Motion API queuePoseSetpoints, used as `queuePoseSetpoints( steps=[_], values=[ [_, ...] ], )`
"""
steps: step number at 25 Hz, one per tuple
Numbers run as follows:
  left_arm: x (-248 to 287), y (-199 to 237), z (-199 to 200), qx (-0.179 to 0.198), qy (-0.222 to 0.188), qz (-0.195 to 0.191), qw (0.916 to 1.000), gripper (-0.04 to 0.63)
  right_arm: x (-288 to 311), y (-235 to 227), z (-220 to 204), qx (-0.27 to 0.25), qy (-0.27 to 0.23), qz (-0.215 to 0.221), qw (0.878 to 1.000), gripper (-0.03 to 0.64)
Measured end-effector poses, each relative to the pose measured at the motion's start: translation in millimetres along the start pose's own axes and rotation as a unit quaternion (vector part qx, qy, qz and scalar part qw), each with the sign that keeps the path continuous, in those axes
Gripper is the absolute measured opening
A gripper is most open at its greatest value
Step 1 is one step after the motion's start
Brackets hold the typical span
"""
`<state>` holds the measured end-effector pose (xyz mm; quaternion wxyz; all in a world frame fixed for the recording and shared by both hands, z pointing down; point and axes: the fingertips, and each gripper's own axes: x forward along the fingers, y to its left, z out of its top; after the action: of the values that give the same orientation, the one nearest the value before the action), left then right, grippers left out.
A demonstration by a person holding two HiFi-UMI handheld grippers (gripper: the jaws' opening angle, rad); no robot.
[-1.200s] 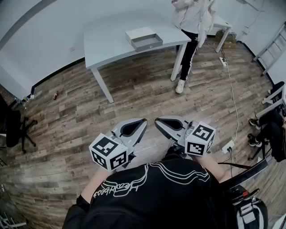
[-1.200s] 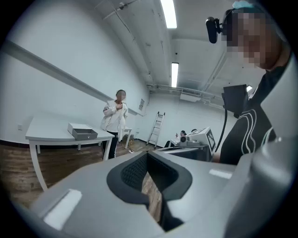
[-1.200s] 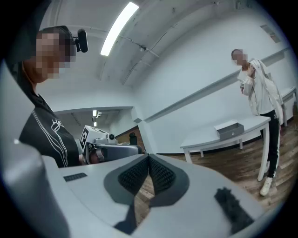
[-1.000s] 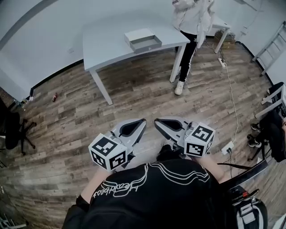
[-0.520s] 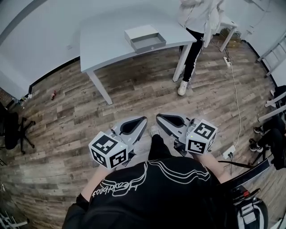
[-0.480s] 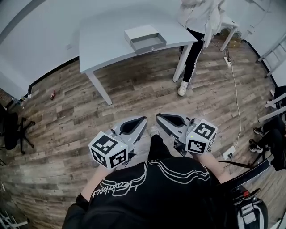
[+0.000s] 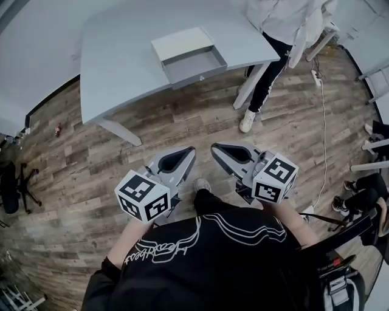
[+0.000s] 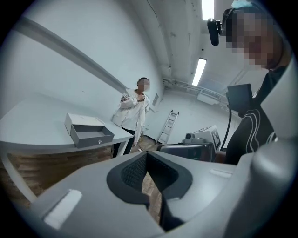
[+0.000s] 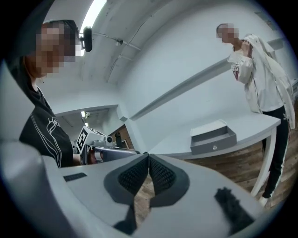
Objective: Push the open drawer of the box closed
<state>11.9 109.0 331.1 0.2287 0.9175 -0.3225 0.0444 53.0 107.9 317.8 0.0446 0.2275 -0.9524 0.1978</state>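
Left tool [image 7: 190, 151] and right tool [image 7: 215, 148] both pinched together, empty (well apart from the open drawer [image 7: 194, 63]).

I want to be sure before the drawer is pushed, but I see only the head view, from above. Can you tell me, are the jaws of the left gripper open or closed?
Observer: Closed. In the left gripper view the left gripper has its pads meeting at the tip, with nothing between them.
Operator: And the right one?
Observer: The right gripper is shut and empty too, in its own view.
Operator: The standing person, are the hands close to the drawer?
Observer: No. The right gripper view shows the hands raised at chest height, away from it.
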Motion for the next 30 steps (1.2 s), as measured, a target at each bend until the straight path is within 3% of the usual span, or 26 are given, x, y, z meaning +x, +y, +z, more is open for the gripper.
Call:
queuePoseSetpoints(
  steps=[7, 17, 30],
  values=[
    [69, 66, 44, -0.009, 0.009, 0.032, 0.9994, 0.008, 26, -96, 41, -0.022, 0.009, -0.005, 1.000, 0.011],
    [82, 100, 50, -0.012, 0.015, 0.070, 0.9974, 0.008, 46, -150, 40, -0.058, 0.023, -0.025, 0.998, 0.012],
    [105, 170, 44, -0.040, 0.050, 0.050, 0.9967, 0.008, 109, -227, 15, -0.082, 0.073, -0.089, 0.990, 0.054]
  ],
)
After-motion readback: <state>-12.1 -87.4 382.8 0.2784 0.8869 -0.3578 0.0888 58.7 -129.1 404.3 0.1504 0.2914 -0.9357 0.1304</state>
